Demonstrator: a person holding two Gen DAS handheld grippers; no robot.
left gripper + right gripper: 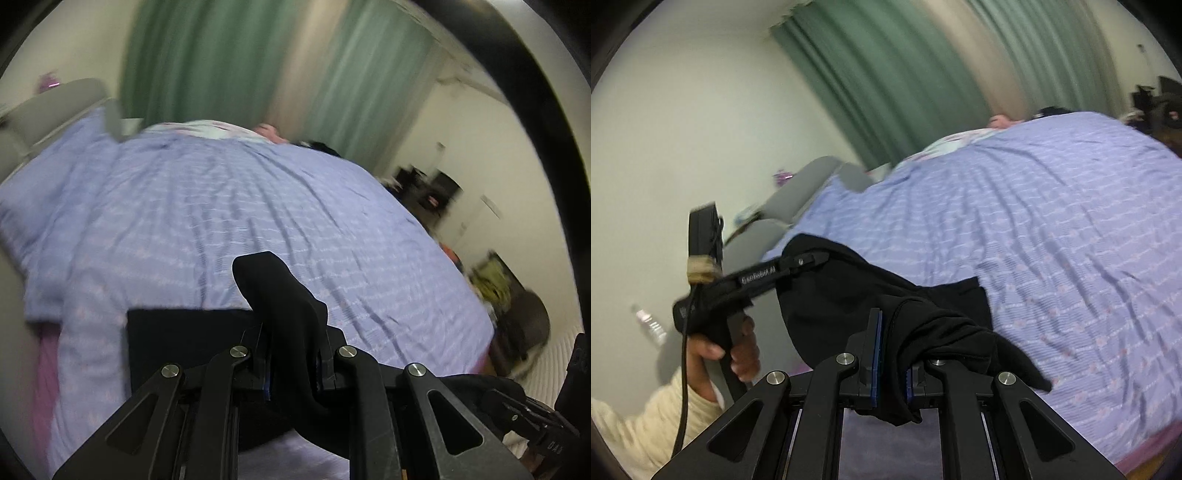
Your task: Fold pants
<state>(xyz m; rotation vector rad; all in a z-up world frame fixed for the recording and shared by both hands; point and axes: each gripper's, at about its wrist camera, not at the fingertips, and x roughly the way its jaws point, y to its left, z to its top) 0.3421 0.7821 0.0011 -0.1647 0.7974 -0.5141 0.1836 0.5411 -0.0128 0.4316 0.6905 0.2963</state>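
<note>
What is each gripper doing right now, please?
Left gripper: shut on the black pants.
Right gripper: shut on the black pants.

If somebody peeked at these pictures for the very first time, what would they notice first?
Probably the black pants, bunched up at the near edge of the bed, with the left gripper and the right gripper each shut on a piece of them. Next comes the big purple blanket spread over the whole bed, and the green curtains hanging behind it.
</note>
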